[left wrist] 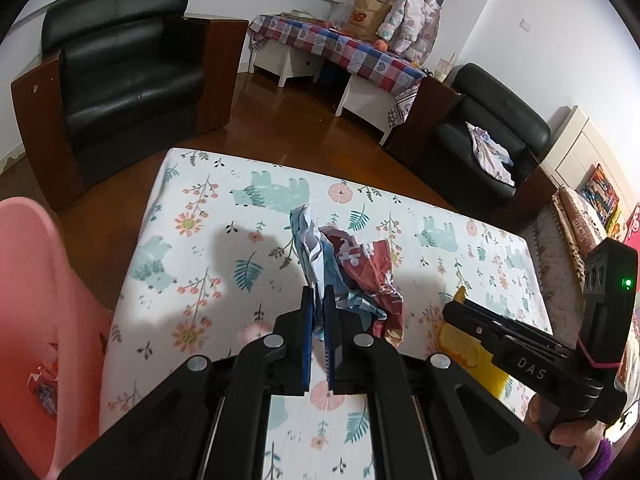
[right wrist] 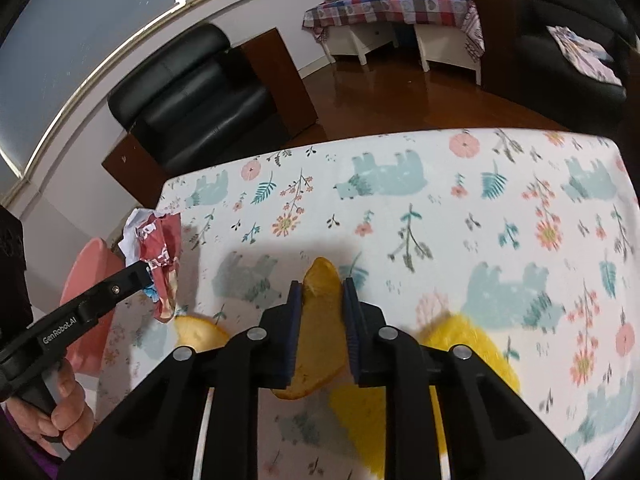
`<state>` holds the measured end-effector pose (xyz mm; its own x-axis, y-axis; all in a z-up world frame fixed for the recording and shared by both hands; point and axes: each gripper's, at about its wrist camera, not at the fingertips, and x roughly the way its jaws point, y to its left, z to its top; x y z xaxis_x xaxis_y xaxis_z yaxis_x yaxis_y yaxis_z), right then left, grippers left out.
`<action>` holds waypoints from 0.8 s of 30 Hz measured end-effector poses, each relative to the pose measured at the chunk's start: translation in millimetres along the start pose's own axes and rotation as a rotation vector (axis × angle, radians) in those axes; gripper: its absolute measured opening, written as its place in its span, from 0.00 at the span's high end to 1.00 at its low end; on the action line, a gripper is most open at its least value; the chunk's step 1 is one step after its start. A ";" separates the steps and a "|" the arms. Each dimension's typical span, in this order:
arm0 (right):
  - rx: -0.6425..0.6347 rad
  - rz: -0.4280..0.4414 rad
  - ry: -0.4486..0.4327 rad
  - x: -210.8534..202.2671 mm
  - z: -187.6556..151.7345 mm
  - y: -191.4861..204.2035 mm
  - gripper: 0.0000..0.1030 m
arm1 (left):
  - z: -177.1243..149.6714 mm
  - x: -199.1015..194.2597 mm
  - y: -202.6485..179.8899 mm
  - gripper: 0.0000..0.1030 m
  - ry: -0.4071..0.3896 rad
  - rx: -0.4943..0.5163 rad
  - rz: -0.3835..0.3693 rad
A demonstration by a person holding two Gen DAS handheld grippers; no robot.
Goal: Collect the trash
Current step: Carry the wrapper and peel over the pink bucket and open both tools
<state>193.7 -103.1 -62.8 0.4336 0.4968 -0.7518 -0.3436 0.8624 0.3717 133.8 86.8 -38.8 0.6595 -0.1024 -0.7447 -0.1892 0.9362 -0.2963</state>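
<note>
My left gripper (left wrist: 319,300) is shut on a crumpled red, white and blue wrapper (left wrist: 352,268), held above the floral tablecloth (left wrist: 192,240). It also shows in the right wrist view (right wrist: 146,276) with the wrapper (right wrist: 162,248) hanging from it. My right gripper (right wrist: 319,294) is shut on a piece of yellow-orange fruit peel (right wrist: 320,320); in the left wrist view it (left wrist: 456,302) sits low at the right. More yellow peel pieces (right wrist: 468,344) (right wrist: 200,334) lie on the cloth. A pink bin (left wrist: 36,320) stands left of the table with scraps inside.
Two black leather armchairs (left wrist: 124,76) (left wrist: 484,136) stand beyond the table on the wooden floor. A checked-cloth desk (left wrist: 340,46) stands by the far wall. A bed or sofa edge (left wrist: 576,232) lies at the right.
</note>
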 end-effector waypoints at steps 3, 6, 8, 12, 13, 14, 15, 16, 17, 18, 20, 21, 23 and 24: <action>0.024 0.007 -0.022 -14.6 -9.2 1.4 0.80 | -6.3 -14.0 -0.2 0.96 -0.011 0.009 -0.006; 0.035 0.021 -0.043 -31.3 -20.7 6.6 0.80 | -13.5 -29.5 -0.4 0.96 -0.022 0.014 -0.015; 0.038 0.031 -0.050 -40.9 -28.4 11.1 0.80 | -19.4 -38.9 0.0 0.96 -0.027 0.019 -0.019; 0.032 0.044 -0.060 -56.3 -42.1 22.1 0.80 | -31.9 -57.0 1.3 0.96 -0.035 0.027 -0.015; 0.029 0.047 -0.061 -59.6 -46.1 25.2 0.80 | -35.2 -60.9 2.0 0.96 -0.037 0.028 -0.014; 0.023 0.050 -0.061 -63.3 -51.0 29.8 0.80 | -39.4 -65.8 2.5 0.96 -0.040 0.031 -0.011; 0.019 0.053 -0.059 -65.1 -53.6 33.0 0.80 | -43.6 -69.4 2.7 0.96 -0.042 0.034 -0.009; 0.012 0.056 -0.056 -67.3 -57.4 37.8 0.80 | -48.5 -74.8 3.6 0.96 -0.045 0.037 -0.007; 0.007 0.059 -0.055 -68.5 -59.6 41.8 0.80 | -51.9 -79.0 3.9 0.96 -0.047 0.038 -0.005; -0.002 0.065 -0.053 -70.1 -63.1 47.1 0.80 | -54.7 -82.0 5.3 0.96 -0.049 0.038 -0.004; -0.020 0.073 -0.047 -72.5 -68.1 57.4 0.80 | -61.3 -90.7 8.7 0.96 -0.054 0.037 0.000; -0.029 0.078 -0.044 -73.3 -70.7 62.2 0.80 | -64.5 -94.6 10.4 0.96 -0.058 0.036 0.003; -0.046 0.086 -0.040 -74.3 -74.0 72.6 0.80 | -69.0 -104.5 14.4 0.96 -0.072 0.037 0.022; -0.055 0.092 -0.038 -74.3 -75.2 78.1 0.80 | -70.3 -107.5 16.5 0.96 -0.077 0.040 0.030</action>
<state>72.0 -80.0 -18.9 0.4292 0.5776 -0.6944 -0.4283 0.8070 0.4066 8.6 89.6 -5.7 0.7086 -0.0492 -0.7039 -0.1813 0.9514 -0.2490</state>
